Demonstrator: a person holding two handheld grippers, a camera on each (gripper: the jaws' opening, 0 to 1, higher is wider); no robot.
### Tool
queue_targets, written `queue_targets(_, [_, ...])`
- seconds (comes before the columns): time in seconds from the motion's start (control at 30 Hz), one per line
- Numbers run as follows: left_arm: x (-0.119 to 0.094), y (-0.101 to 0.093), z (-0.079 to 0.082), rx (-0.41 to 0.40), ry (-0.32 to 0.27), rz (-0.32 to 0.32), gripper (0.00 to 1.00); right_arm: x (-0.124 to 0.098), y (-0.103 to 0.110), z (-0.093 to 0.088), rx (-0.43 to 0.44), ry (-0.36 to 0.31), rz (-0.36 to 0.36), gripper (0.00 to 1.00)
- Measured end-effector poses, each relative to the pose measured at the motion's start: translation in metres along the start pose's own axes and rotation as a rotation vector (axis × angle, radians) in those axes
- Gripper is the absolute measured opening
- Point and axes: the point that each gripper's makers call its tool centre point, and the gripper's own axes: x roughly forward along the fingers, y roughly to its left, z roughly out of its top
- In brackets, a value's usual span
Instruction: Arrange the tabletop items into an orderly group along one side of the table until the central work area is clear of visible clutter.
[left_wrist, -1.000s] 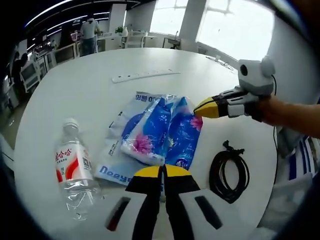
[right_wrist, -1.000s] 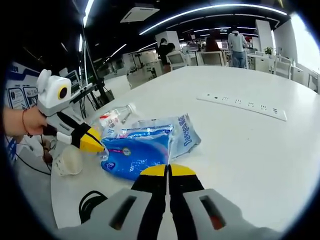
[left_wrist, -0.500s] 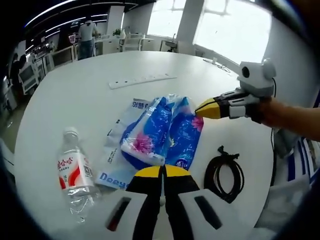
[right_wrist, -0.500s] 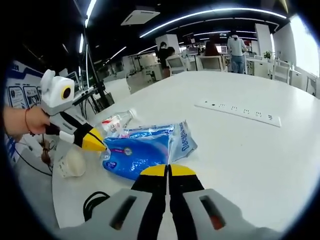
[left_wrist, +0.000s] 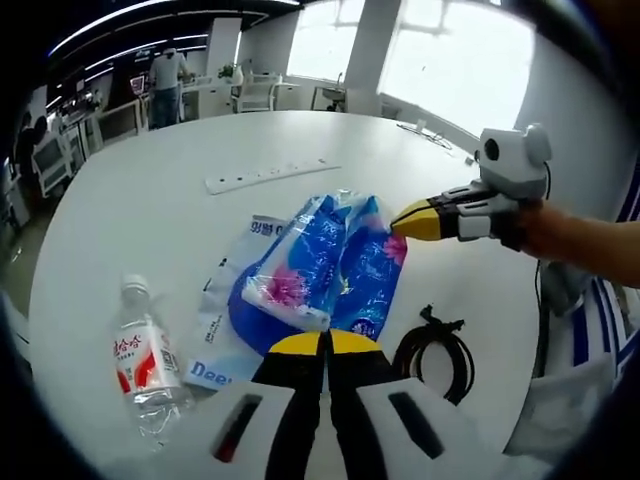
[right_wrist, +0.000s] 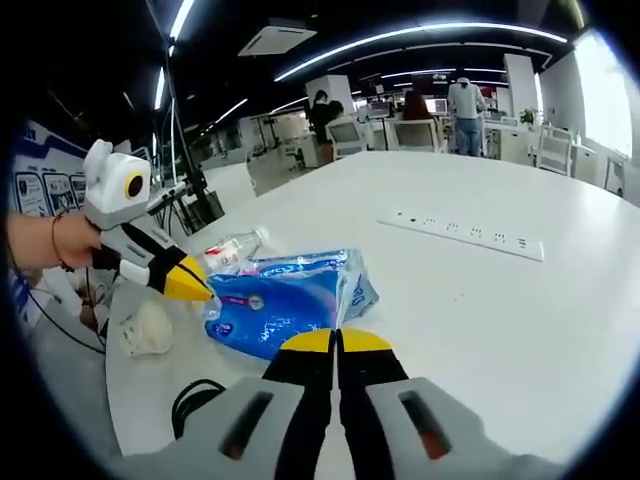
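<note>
Left gripper view
Left gripper: jaws pressed together, just before blue packet.
Right gripper: tips together at packet's far edge.
Bottle: lying beside packet.
Cable coil: opposite side.

Right gripper view
Right gripper: closed, empty.
Packet: ahead on white table.

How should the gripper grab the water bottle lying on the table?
Probably across the middle of the water bottle, at its label, coming down from above. It lies on its side on the white table, cap pointing away, so the round body offers two opposite sides there. The left gripper is nearer to it.
</note>
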Motion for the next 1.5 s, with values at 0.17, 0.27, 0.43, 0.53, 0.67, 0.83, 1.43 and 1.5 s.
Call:
queue_targets(0.17, [0.0, -0.006, 0.005, 0.009, -0.01, -0.009, 0.0, -0.009, -0.001, 0.004, -0.004, -0.008, -0.012, 0.0])
queue_targets(0.27, [0.0, -0.009, 0.009, 0.009, -0.017, -0.014, 0.0, -0.013, -0.005, 0.007, -0.007, -0.016, -0.019, 0.0])
queue_targets(0.43, [0.0, -0.016, 0.016, 0.014, -0.03, -0.024, 0.0, -0.02, -0.009, 0.01, -0.01, -0.026, -0.033, 0.0])
queue_targets(0.53, [0.0, -0.02, 0.018, 0.018, -0.036, -0.031, 0.0, -0.025, -0.013, 0.009, -0.012, -0.028, -0.041, 0.0])
queue_targets(0.67, [0.0, -0.025, 0.02, 0.022, -0.042, -0.038, 0.0, -0.031, -0.015, 0.009, -0.014, -0.031, -0.048, 0.0])
queue_targets(0.83, [0.0, -0.03, 0.022, 0.024, -0.045, -0.044, 0.0, -0.037, -0.016, 0.009, -0.017, -0.035, -0.052, 0.0])
queue_targets(1.43, [0.001, -0.051, 0.038, 0.042, -0.056, -0.064, 0.0, -0.064, -0.025, 0.013, -0.019, -0.056, -0.073, 0.0])
queue_targets(1.5, [0.002, -0.054, 0.04, 0.04, -0.059, -0.067, 0.0, -0.068, -0.026, 0.014, -0.019, -0.059, -0.076, 0.0])
